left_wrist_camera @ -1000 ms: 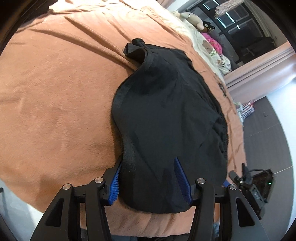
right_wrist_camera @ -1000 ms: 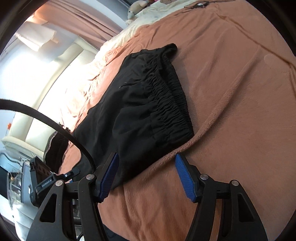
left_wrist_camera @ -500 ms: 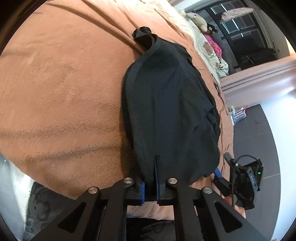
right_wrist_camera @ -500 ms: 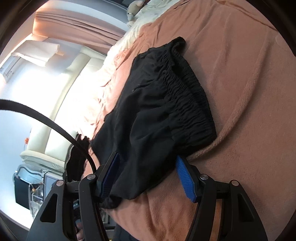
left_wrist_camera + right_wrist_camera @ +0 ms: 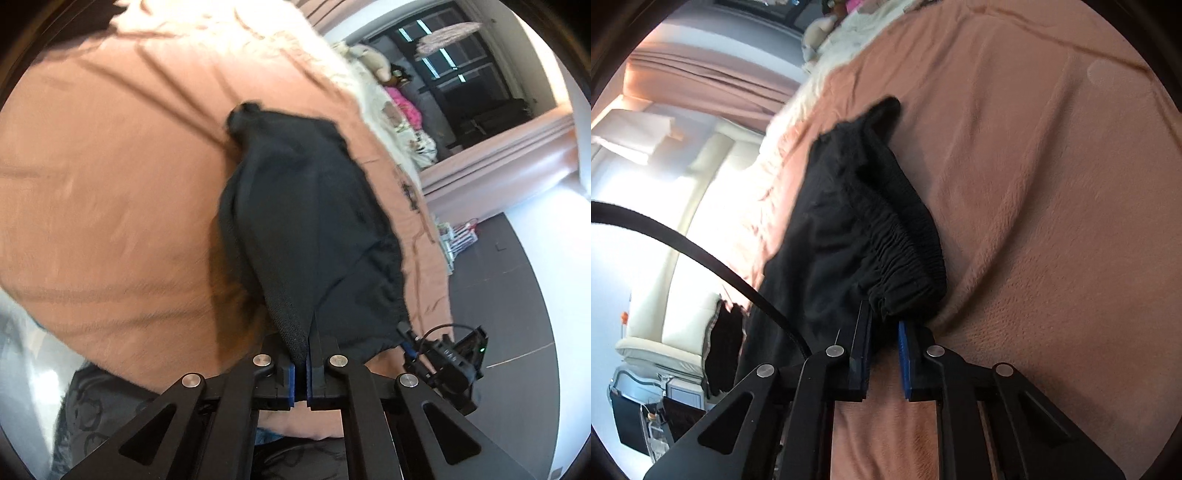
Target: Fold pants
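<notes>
The black pants [image 5: 314,229] lie bunched on the orange blanket [image 5: 110,192] near its front edge, already doubled over at least once, with the gathered elastic waistband [image 5: 905,236] along one side and a small peak of cloth pointing toward the far pillows. The left gripper [image 5: 303,373] has its blue pads pressed together on a ribbed near corner of the cloth, which rises off the blanket into the jaws. The right gripper [image 5: 882,358] has just been closing and now pinches the near end of the waistband, cloth wedged between its fingers, though a narrow gap shows lower down between the pads, so how firm that hold is I cannot quite tell. Judging by this, the fold is partly made: both near corners are taken up, and carrying them over to the far end and flattening the bundle is left to do. Beyond the pants the blanket runs bare and wide toward the cream bedding [image 5: 373,96], giving plenty of room to lay the fold forward. The bed's edge sits just behind the grippers, with dark floor [image 5: 517,280] beside it, so pulling back risks dragging cloth off.
</notes>
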The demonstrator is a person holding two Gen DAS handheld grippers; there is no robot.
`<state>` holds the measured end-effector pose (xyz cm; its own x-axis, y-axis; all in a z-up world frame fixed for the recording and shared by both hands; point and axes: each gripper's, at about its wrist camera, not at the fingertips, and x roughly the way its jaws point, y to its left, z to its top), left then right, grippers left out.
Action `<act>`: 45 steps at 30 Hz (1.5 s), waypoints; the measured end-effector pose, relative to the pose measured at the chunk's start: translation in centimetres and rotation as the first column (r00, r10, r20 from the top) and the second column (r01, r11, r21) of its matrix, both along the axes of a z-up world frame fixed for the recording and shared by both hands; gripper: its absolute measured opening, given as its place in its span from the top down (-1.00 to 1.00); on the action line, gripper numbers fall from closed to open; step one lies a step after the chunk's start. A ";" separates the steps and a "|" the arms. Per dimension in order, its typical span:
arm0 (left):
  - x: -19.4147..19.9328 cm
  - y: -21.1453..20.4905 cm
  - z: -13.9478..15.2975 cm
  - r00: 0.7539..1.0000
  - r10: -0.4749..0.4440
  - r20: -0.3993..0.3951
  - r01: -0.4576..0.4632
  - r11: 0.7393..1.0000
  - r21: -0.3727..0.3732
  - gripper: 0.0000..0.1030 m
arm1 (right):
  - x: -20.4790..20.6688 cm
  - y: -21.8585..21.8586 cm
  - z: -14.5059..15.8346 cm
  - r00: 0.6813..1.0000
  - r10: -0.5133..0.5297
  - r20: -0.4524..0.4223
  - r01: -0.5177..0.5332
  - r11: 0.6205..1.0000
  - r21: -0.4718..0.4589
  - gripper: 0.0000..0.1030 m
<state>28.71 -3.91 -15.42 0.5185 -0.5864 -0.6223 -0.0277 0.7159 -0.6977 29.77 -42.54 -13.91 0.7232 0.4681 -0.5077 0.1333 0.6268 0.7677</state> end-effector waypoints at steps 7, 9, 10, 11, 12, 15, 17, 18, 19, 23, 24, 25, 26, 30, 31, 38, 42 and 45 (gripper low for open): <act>1.0 -1.0 4.4 0.995 -0.012 0.097 0.012 1.000 0.003 0.95 | -1.9 0.3 2.0 0.998 -0.017 0.065 0.018 1.000 -0.014 0.85; 1.9 -1.5 5.5 0.993 -0.020 0.117 0.019 1.000 0.014 0.95 | -2.1 0.1 2.2 0.997 -0.014 0.076 0.015 1.000 -0.015 0.85; 2.2 -1.5 5.8 0.992 -0.022 0.125 0.020 1.000 0.019 0.95 | -1.7 0.4 2.3 0.997 -0.013 0.077 0.015 1.000 -0.013 0.85; 2.5 -1.6 6.1 0.991 -0.022 0.132 0.019 1.000 0.024 0.95 | -1.6 0.4 2.3 0.997 -0.012 0.081 0.013 1.000 -0.010 0.85; 3.1 -1.6 6.5 0.990 -0.021 0.142 0.017 0.999 0.028 0.95 | -1.8 0.6 2.1 0.996 -0.011 0.084 0.012 1.000 -0.010 0.85; 4.7 -1.7 7.5 0.987 -0.019 0.159 0.014 0.999 0.037 0.95 | -1.1 0.6 2.3 0.996 -0.007 0.093 0.008 1.000 -0.009 0.85; 6.2 -2.0 8.2 0.986 -0.026 0.165 0.017 0.998 0.057 0.95 | -0.4 0.5 2.5 0.995 -0.007 0.101 0.007 1.000 0.001 0.85; 6.9 -2.1 8.5 0.986 -0.031 0.166 0.019 0.997 0.069 0.95 | -0.2 0.5 2.6 0.994 -0.006 0.106 0.006 1.000 0.002 0.85; 7.8 -2.2 8.8 0.985 -0.034 0.168 0.021 0.997 0.079 0.95 | 0.3 0.6 2.9 0.994 -0.007 0.111 0.007 1.000 0.000 0.85; 10.6 -2.5 10.0 0.981 -0.041 0.187 0.021 0.994 0.105 0.95 | 1.6 0.7 3.7 0.992 -0.002 0.124 0.004 1.000 -0.013 0.85; 11.5 -2.7 10.3 0.981 -0.044 0.190 0.023 0.993 0.114 0.95 | 1.9 0.7 3.9 0.992 -0.002 0.128 0.003 1.000 -0.013 0.85; 12.1 -2.9 10.6 0.981 -0.047 0.190 0.024 0.992 0.124 0.95 | 2.1 0.7 4.1 0.991 -0.002 0.131 0.004 1.000 -0.014 0.85; 12.9 -3.1 10.8 0.980 -0.052 0.192 0.026 0.991 0.133 0.95 | 2.7 0.8 4.4 0.991 -0.004 0.133 0.006 1.000 -0.017 0.85; 16.1 -3.7 11.4 0.978 -0.064 0.197 0.033 0.987 0.156 0.95 | 4.5 1.1 5.0 0.991 -0.010 0.134 0.014 0.999 -0.035 0.85; 16.8 -3.8 11.5 0.978 -0.065 0.197 0.033 0.987 0.158 0.95 | 5.2 1.2 5.3 0.991 -0.011 0.133 0.016 0.999 -0.038 0.85; 22.6 -5.4 10.9 0.981 -0.080 0.177 0.042 0.976 0.212 0.95 | 9.1 1.5 5.6 0.992 -0.017 0.125 0.023 0.999 -0.048 0.85; 26.1 -6.2 9.8 0.985 -0.088 0.151 0.050 0.970 0.237 0.95 | 11.6 1.4 5.4 0.994 -0.019 0.108 0.025 0.998 -0.053 0.85; 28.5 -6.9 8.6 0.987 -0.090 0.130 0.055 0.965 0.256 0.95 | 13.3 1.3 5.1 0.995 -0.021 0.097 0.026 0.998 -0.053 0.84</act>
